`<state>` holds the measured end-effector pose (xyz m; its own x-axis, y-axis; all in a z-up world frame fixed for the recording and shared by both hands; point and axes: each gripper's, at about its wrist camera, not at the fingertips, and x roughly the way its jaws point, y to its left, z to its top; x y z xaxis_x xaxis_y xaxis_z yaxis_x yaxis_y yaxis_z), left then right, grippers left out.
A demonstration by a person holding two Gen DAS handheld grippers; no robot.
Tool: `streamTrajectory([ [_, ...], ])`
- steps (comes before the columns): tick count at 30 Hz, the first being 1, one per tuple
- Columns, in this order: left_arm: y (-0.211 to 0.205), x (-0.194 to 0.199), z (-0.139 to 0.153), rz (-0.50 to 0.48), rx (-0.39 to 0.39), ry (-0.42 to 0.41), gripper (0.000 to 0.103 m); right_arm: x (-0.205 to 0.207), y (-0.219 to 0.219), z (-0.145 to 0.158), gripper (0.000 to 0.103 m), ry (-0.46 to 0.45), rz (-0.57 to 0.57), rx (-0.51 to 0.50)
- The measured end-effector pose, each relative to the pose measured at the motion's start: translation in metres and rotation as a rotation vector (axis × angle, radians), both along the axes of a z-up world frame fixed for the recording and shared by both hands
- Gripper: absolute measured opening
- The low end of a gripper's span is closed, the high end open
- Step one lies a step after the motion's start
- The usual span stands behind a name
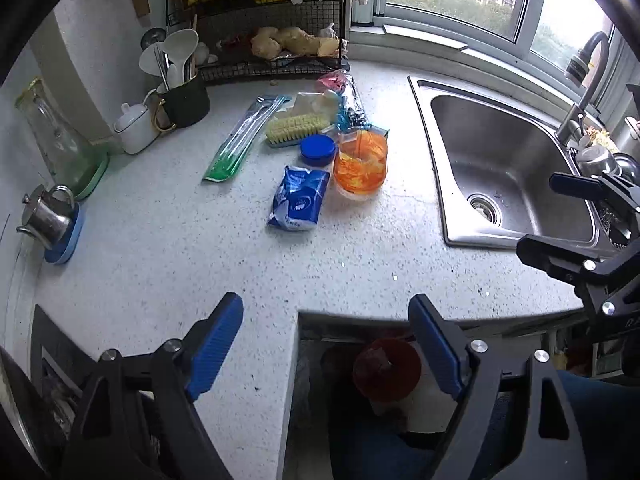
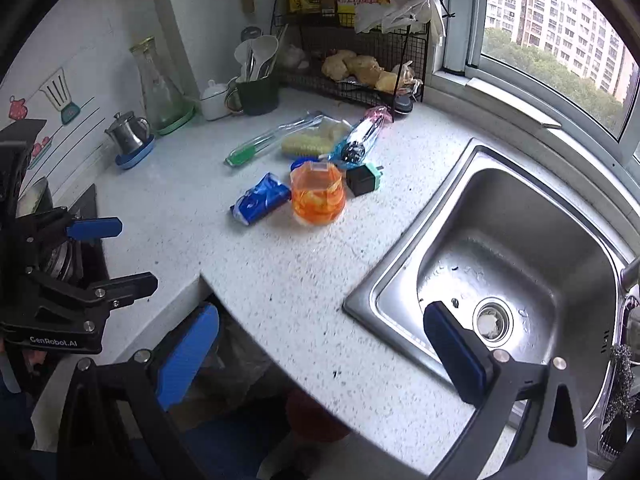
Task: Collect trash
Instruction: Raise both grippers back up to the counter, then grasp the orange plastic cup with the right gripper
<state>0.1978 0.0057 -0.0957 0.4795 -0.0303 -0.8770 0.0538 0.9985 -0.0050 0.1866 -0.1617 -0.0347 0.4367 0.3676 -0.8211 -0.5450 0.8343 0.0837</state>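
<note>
Left wrist view, read from left to right: a steel pot [image 1: 44,216] on a blue coaster and a glass carafe [image 1: 60,140] are kept back against the wall, probably stored there to keep the working space free. Farther right, loose items are clustered mid-counter: a green-ended wrapper [image 1: 244,136], a scrub brush [image 1: 296,128], a blue lid [image 1: 318,150], a blue tissue pack [image 1: 298,200] and an orange plastic cup [image 1: 360,164], the likely trash, all well apart from both tools. The sink [image 1: 508,168] is seen at the right. The left gripper [image 1: 326,344] is held over the counter's front edge with jaws spread and nothing between them; the right gripper [image 2: 320,354] is likewise held wide and empty, so both appear readied for a first pick. A dark bag [image 2: 236,356] is glimpsed below the counter edge, possibly for the trash.
</note>
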Motion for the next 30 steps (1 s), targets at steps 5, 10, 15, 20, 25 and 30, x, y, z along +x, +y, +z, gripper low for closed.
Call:
streamTrajectory([
  [5,0.018,0.044,-0.001,-0.014,-0.009,-0.009,0.096,0.035,0.016,-0.007,0.102,0.032,-0.013,-0.034],
  [10,0.038,0.083,-0.008,-0.07,-0.072,0.032,0.096,0.065,0.038,-0.014,0.102,0.137,-0.021,-0.032],
  [15,0.056,0.111,-0.027,-0.079,-0.04,0.094,0.096,0.087,0.064,-0.027,0.102,0.175,-0.03,-0.078],
  [20,0.071,0.132,-0.046,-0.105,-0.041,0.14,0.096,0.108,0.079,-0.044,0.102,0.22,-0.08,-0.128],
  [25,0.084,0.146,-0.063,-0.117,-0.092,0.186,0.096,0.128,0.092,-0.056,0.091,0.282,-0.099,-0.139],
  [30,0.083,0.153,-0.075,-0.152,-0.102,0.218,0.096,0.142,0.104,-0.071,0.078,0.335,-0.085,-0.184],
])
